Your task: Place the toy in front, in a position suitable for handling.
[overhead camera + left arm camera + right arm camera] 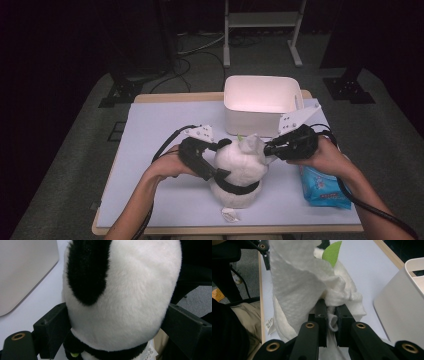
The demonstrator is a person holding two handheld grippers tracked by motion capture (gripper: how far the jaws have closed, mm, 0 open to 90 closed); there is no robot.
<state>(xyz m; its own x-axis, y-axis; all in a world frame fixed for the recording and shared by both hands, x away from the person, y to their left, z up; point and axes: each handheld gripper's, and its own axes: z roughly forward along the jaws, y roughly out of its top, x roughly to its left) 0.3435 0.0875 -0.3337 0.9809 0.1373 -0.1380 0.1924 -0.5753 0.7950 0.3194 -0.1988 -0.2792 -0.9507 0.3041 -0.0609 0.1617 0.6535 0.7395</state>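
Observation:
A white and black plush panda point(240, 170) sits upright near the table's front edge, with a black band round its neck. My left gripper point(222, 160) reaches round it from the left. Its jaws stand wide on either side of the panda's body point(130, 290), fur brushing both without any visible squeeze. My right gripper point(270, 149) comes in from the right at head height. It is shut on a white wipe point(297, 277), whose bunched end is pinched between the jaws while the rest drapes over the panda's head beside a green leaf point(332, 252).
A white plastic bin point(260, 102) stands at the table's back, just behind the panda. A blue pack of wipes point(322, 187) lies under the right forearm. A small crumpled tissue point(230, 215) lies at the front edge, below the panda.

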